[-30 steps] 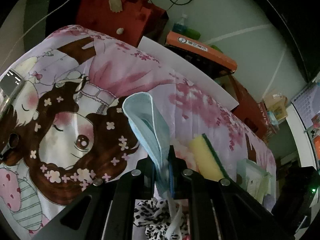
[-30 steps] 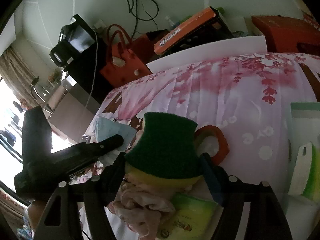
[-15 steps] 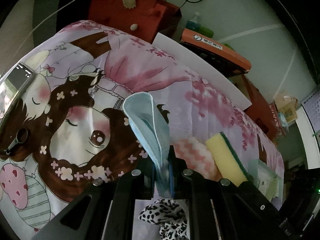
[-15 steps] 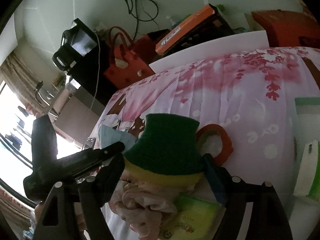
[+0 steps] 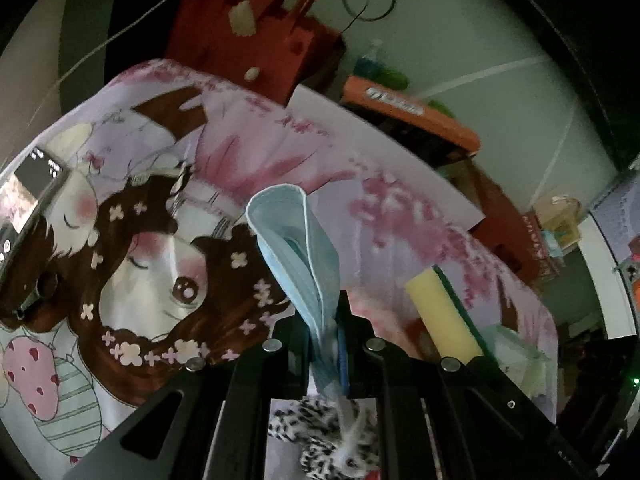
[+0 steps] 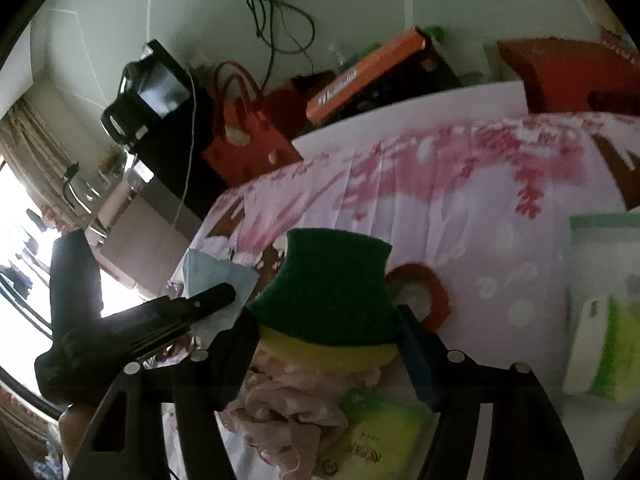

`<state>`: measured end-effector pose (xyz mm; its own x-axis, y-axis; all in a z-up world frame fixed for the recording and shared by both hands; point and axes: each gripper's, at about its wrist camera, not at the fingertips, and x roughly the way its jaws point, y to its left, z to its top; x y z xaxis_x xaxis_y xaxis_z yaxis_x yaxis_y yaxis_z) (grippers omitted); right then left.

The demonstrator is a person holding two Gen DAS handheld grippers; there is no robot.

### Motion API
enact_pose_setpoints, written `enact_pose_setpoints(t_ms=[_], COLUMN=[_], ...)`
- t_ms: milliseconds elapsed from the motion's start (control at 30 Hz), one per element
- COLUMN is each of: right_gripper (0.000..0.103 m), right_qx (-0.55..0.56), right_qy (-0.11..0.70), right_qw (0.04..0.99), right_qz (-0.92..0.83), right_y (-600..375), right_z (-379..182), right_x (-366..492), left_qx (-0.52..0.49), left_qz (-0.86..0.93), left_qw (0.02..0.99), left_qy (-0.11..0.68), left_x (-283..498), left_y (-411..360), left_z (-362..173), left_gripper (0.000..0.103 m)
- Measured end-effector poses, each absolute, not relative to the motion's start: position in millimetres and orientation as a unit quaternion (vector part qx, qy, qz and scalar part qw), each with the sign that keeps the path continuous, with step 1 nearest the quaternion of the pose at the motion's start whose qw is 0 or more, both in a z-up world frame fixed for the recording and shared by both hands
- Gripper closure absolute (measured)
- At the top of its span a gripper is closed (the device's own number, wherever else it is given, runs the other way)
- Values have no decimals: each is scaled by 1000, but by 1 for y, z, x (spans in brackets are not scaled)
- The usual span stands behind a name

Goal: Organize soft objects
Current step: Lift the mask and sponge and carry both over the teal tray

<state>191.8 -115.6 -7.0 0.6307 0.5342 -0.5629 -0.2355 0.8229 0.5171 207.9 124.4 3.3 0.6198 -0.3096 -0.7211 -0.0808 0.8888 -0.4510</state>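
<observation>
Cluttered room, pale wall, and a table under a pink cartoon-print cloth [image 5: 168, 208] that carries everything. On the left gripper [image 5: 326, 320] the jaws are pinched nearly together on the lower end of a blue face mask [image 5: 296, 248], which stands up folded above them, its ear loop trailing down behind the pinch. That mask looks feather-light and limp, so it should droop and swing; gripping the pleated body, as now, seems safer than a loop, which could slip out. On the right gripper [image 6: 324, 332] the jaws stand at medium width, pressed against the two sides of a sponge [image 6: 332, 292], green scourer face up, yellow foam bulging a little below. It reads as light and springy, so a squeeze across the foam holds well but gives. Both things are lifted clear of the cloth. Just beyond the sponge lies a red ring [image 6: 424, 292]; below it, a crumpled pink rag [image 6: 288, 396] and a green packet [image 6: 376, 432]. Under the left gripper lies a spotted scrunchie [image 5: 320, 428]. Farther back stand a red bag [image 5: 256, 40] and an orange box [image 5: 408, 112].
</observation>
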Motion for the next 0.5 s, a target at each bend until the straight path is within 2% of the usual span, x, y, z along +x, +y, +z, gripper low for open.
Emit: enact_pose_setpoints(t_ms=[500], right_gripper=[33], right_qx=[191], right_qy=[317], right_qw=[913], right_qz=[171], right_y=[-152], right_z=[40], right_x=[159], left_qx=[-195], left_qz=[-101], left_qw=[892], left_qy=[394], left_x=[190], left_y=[92], left_z=[56], left_gripper=[92])
